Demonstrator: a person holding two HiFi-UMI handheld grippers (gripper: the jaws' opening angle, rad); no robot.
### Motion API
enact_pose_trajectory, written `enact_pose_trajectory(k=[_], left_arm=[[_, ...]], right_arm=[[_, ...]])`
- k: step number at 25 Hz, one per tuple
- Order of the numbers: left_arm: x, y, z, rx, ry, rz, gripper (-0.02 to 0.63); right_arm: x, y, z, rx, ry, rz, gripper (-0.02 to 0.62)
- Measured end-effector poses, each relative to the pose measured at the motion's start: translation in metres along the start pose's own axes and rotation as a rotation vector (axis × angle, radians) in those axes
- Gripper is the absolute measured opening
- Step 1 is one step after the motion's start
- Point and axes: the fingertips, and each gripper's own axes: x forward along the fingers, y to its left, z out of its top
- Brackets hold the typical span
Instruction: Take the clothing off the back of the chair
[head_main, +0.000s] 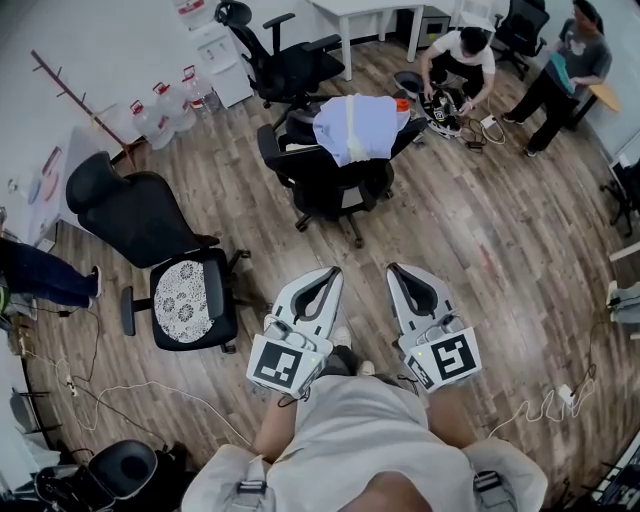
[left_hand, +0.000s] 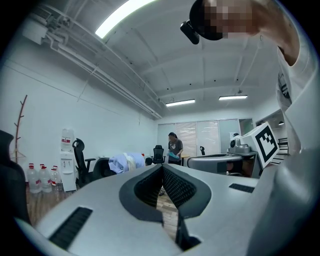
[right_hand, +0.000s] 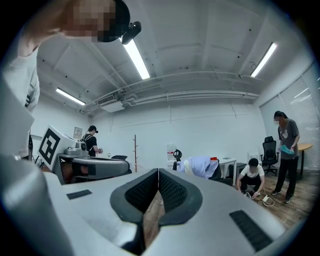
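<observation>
A pale blue garment (head_main: 357, 127) with a cream stripe hangs over the back of a black office chair (head_main: 325, 180) in the middle of the room. It also shows far off in the left gripper view, garment (left_hand: 126, 162), and in the right gripper view, garment (right_hand: 199, 165). My left gripper (head_main: 332, 273) and right gripper (head_main: 394, 270) are held side by side, level, a good way short of the chair. Both are shut with nothing between the jaws; left gripper (left_hand: 162, 167), right gripper (right_hand: 158, 172).
A second black chair (head_main: 165, 250) with a patterned seat cushion stands to the left, a third chair (head_main: 275, 55) behind. Water bottles (head_main: 165, 105) and a coat stand (head_main: 70, 85) line the left wall. Two people (head_main: 455, 65) work at the far right. Cables (head_main: 120, 390) lie on the wooden floor.
</observation>
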Motion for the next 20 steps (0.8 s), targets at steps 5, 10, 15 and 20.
enact_pose_trajectory(k=[5,10,15,20], left_arm=[[0.014,0.018,0.005,0.002,-0.006,-0.016,0.018],[0.024,0.035,0.005,-0.007,-0.008,-0.042,0.018],[0.035,0.045,0.006,-0.004,-0.014,-0.076,0.018],[0.038,0.053,0.007,-0.008,-0.017,-0.096,0.018]], right_arm=[[0.020,-0.007,0.005,-0.007,-0.002,-0.014,0.020],[0.037,-0.012,0.004,-0.018,0.006,-0.045,0.020],[0.045,-0.019,0.005,-0.020,0.013,-0.080,0.020],[0.053,-0.020,0.005,-0.007,0.010,-0.097,0.020]])
